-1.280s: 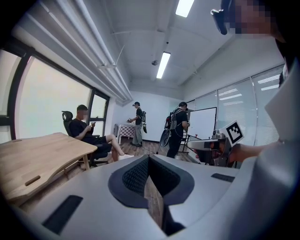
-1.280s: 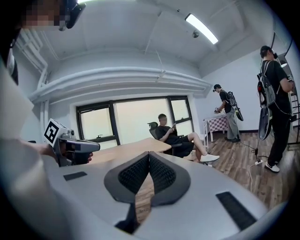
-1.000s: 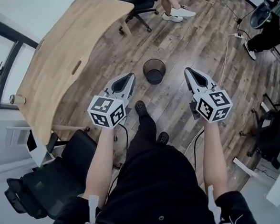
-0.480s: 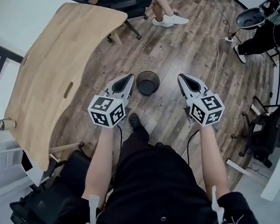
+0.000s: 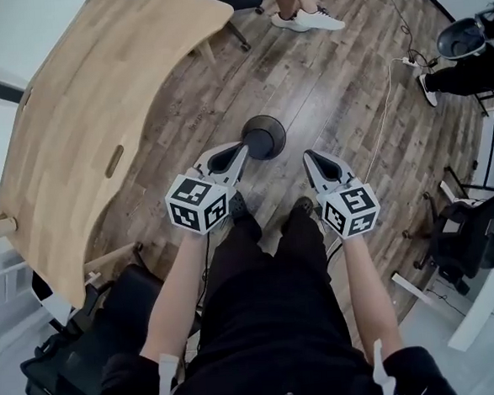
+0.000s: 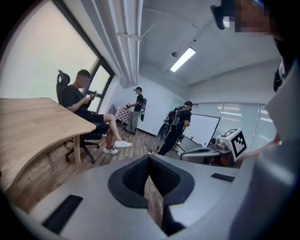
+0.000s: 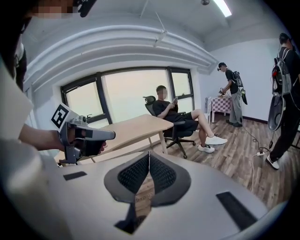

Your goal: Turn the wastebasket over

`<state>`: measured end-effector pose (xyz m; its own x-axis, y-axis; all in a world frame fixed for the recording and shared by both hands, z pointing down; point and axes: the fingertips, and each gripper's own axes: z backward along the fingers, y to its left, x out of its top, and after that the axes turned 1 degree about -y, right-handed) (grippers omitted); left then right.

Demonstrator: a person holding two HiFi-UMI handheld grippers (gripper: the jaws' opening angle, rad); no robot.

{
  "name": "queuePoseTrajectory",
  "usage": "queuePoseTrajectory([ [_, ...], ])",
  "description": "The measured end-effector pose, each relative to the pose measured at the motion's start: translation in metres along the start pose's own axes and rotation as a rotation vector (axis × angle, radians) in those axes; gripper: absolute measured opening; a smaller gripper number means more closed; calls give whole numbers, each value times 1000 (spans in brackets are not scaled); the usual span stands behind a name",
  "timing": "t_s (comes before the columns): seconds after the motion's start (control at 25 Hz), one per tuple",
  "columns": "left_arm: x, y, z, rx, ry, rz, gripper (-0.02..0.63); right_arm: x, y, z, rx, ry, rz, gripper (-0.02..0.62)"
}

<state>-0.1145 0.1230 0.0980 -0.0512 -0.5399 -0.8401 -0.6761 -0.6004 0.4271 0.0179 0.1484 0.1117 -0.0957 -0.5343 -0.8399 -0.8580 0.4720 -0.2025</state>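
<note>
Both tools are empty with jaws pressed together: left gripper [image 5: 242, 147], right gripper [image 5: 311, 157]. The wastebasket [image 5: 264, 137] looks light and stiff, so it is probably best pinched at its rim.

Wastebasket [image 5: 263, 137] on floor [image 5: 340, 84] ahead, left claw [image 5: 243, 146] just beside it, right claw [image 5: 309, 156] to its right, table [image 5: 97, 110] at left

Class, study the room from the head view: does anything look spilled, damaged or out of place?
Nothing looks spilled or broken. The one oddity is the wastebasket: it sits alone in the middle of the open wooden floor, well clear of the table rather than tucked beside it.
</note>
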Motion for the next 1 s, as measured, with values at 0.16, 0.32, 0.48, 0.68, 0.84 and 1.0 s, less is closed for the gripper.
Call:
queuePoseTrajectory([
  [0.16, -19, 15, -6, 27, 19, 43, 17, -9, -11, -24, 15, 39, 0, 32],
  [0.32, -37, 26, -19, 68, 29, 98, 17, -21, -32, -47, 27, 62, -10, 32],
  [0.48, -64, 41, -34, 109, 74, 132, 17, -43, -53, -76, -8, 74, -59, 32],
  [0.68, -90, 58, -67, 176, 100, 161, 17, -79, -69, -110, 119, 161, -3, 32],
  [0.84, -119, 67, -106, 227, 122, 212, 17, -114, -99, -135, 224, 233, 39, 32],
  [1.0, -153, 73, -137, 287, 135, 271, 17, -146, -121, -160, 316, 276, 83, 32],
])
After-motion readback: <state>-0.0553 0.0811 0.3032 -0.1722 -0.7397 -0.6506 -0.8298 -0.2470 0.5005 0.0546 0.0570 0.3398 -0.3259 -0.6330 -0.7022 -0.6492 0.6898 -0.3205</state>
